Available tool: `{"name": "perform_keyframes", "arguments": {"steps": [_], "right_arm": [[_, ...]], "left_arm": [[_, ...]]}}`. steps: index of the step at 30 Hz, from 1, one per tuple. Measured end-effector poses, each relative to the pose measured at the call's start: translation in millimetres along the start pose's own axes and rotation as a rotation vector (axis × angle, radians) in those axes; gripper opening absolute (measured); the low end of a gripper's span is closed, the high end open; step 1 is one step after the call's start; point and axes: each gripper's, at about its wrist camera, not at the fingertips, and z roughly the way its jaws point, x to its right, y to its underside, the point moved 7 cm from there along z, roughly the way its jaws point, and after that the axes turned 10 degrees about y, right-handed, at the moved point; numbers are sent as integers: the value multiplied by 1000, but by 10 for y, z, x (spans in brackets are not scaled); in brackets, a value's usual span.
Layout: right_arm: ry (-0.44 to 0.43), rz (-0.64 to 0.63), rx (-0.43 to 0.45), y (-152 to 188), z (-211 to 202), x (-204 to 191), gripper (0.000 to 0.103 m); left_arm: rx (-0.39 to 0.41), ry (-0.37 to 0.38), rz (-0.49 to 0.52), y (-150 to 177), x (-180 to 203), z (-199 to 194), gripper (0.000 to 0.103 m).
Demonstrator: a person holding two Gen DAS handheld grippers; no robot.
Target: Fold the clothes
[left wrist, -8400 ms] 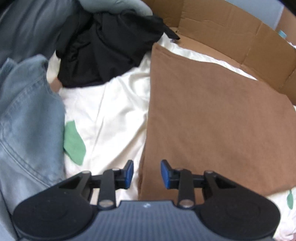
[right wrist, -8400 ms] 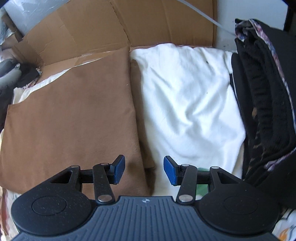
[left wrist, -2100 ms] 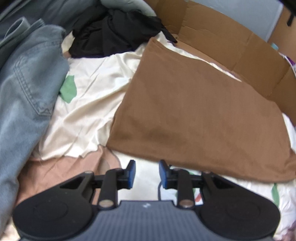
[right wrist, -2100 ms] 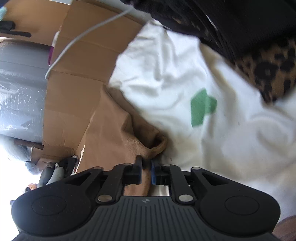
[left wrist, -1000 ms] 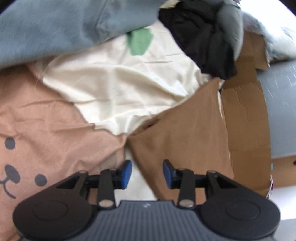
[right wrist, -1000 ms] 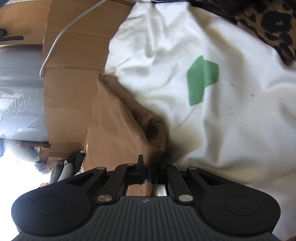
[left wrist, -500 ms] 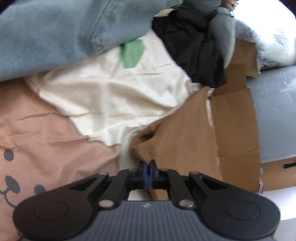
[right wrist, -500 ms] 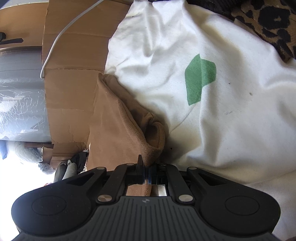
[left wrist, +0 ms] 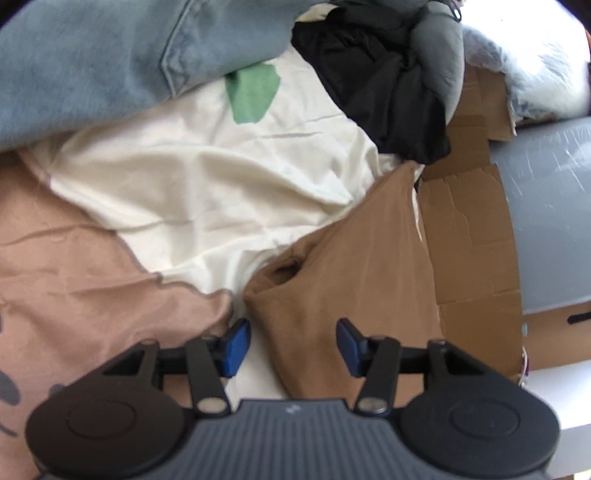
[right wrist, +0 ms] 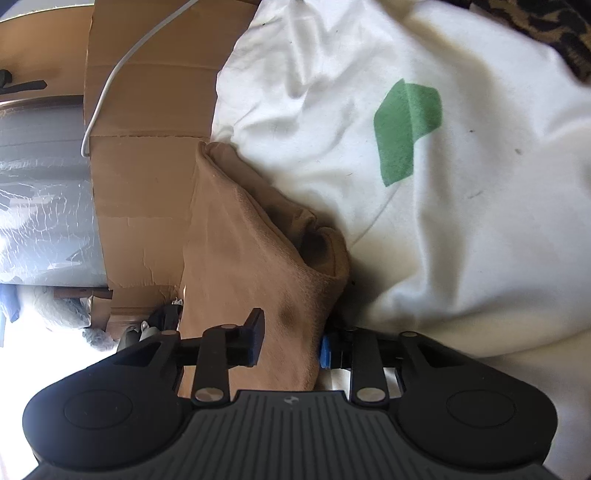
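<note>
A folded brown garment (left wrist: pixel 354 258) lies on a cream sheet (left wrist: pixel 207 184) beside a cardboard wall. My left gripper (left wrist: pixel 291 347) sits at its near corner. The jaws are opening, the cloth lies loose between the blue pads (left wrist: pixel 236 345), and nothing presses on it. In the right wrist view the other end of the brown garment (right wrist: pixel 251 240) runs up from my right gripper (right wrist: pixel 290 345). Those jaws are opening too, with the folded cloth edge between the fingers (right wrist: pixel 255 334) and no pinch on it.
Blue jeans (left wrist: pixel 92 55) and a black garment (left wrist: pixel 376 85) are piled at the far side. A pink fabric with a bear print (left wrist: pixel 74 295) lies at the left. Cardboard (left wrist: pixel 469 240) borders the garment, with a white cable (right wrist: pixel 110 85) on it. Leopard-print cloth (right wrist: pixel 546 29) shows at the far right.
Half a second ago both grippers were shut on the brown garment's corners. Both pairs of jaws have since parted and the cloth has settled onto the sheet.
</note>
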Motion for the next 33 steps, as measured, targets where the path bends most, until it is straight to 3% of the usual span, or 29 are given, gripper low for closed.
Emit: {"name": "perform_keyframes", "arguments": {"steps": [4,6,7,8,9,13,17,19,30,33], "right_arm": [[-4,23,2,-14,28,3,30],[-14,33,-1,-17,28,5,22],[-20,27,-3,-10,21,-3,19],[-17,10,0,-2,10,-12,8],[-9,-4,8,2,-5,-12,3],[-27,22,20,9,-28,48,3],[-5,14,22,11,29,38,8],[2,1,24,-3,69,10,8],[-4,22,51,-69,70,-19,8],[8,-3,52,-85,91,-35,5]], "left_arm": [[8,9,30,-19,45,68,53],[10,27,12,-44,56,81,33],[3,48,0,-55,63,88,12],[-4,70,-14,-60,72,91,5],[-2,84,-19,-67,80,74,6],[3,81,-18,-75,56,3,6],[-1,36,-5,-52,-7,40,24],[-12,26,1,-40,-20,92,26],[8,31,-25,-49,-63,86,26],[7,29,-18,-45,-80,93,19]]}}
